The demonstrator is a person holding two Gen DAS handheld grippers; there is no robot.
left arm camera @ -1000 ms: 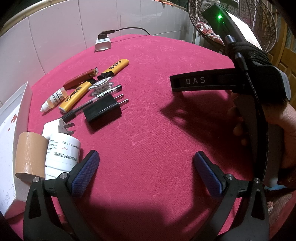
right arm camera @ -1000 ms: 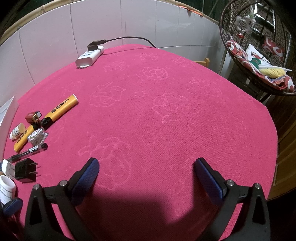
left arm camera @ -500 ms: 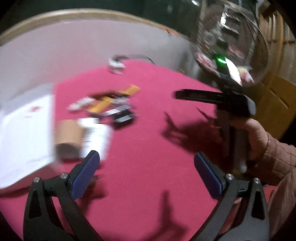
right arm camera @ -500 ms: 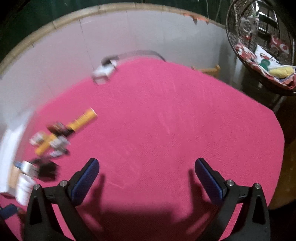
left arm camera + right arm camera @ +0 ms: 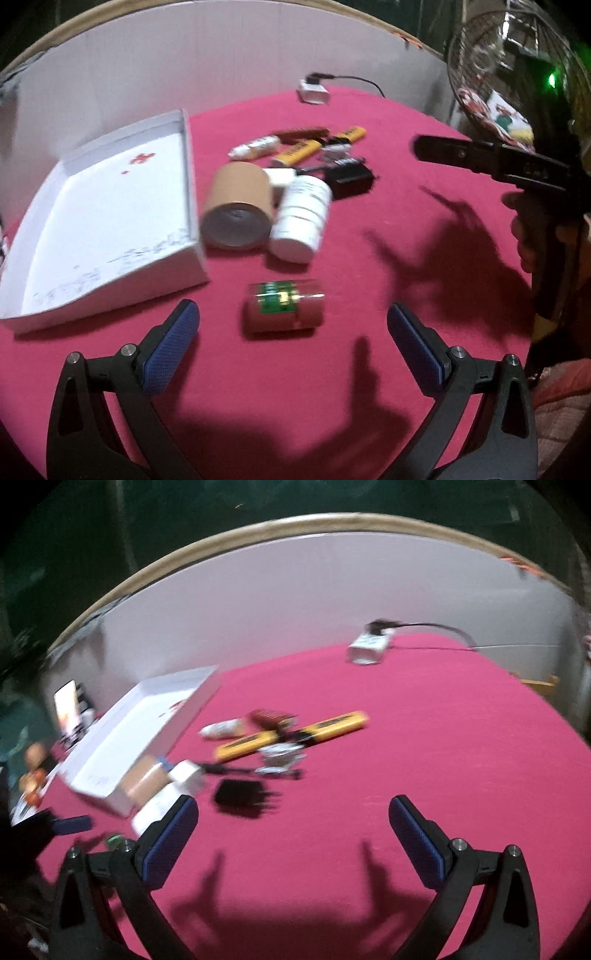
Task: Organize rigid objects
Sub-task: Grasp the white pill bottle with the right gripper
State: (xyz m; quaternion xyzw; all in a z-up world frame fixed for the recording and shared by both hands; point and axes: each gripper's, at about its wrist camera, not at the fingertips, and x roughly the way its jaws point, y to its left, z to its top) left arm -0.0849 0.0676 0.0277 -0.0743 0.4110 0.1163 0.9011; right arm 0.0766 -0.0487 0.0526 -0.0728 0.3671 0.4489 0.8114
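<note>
At the far left a white tray (image 5: 110,206) is seen open and bare on the red cloth (image 5: 369,258), tilted toward the camera. Just right of it a brown tape roll (image 5: 238,206) lies on its side, touching a white bottle (image 5: 301,218), also on its side. Nearer, a small red jar (image 5: 284,310) lies alone, in line with the left gripper (image 5: 291,332), whose jaws are spread wide with nothing between them. The jar is judged light, stiff and smooth, and likely to roll; it would best be taken across its round middle, with both pads square to the sides. Behind, a black plug (image 5: 351,179), 2 yellow markers (image 5: 295,153), a dropper (image 5: 255,147) and a pen are bunched together; these are thin and low, so a hold across the width is advised. The right gripper (image 5: 291,830) is likewise held wide and empty above bare cloth, well right of the pile. Blur hides the small labels.
</note>
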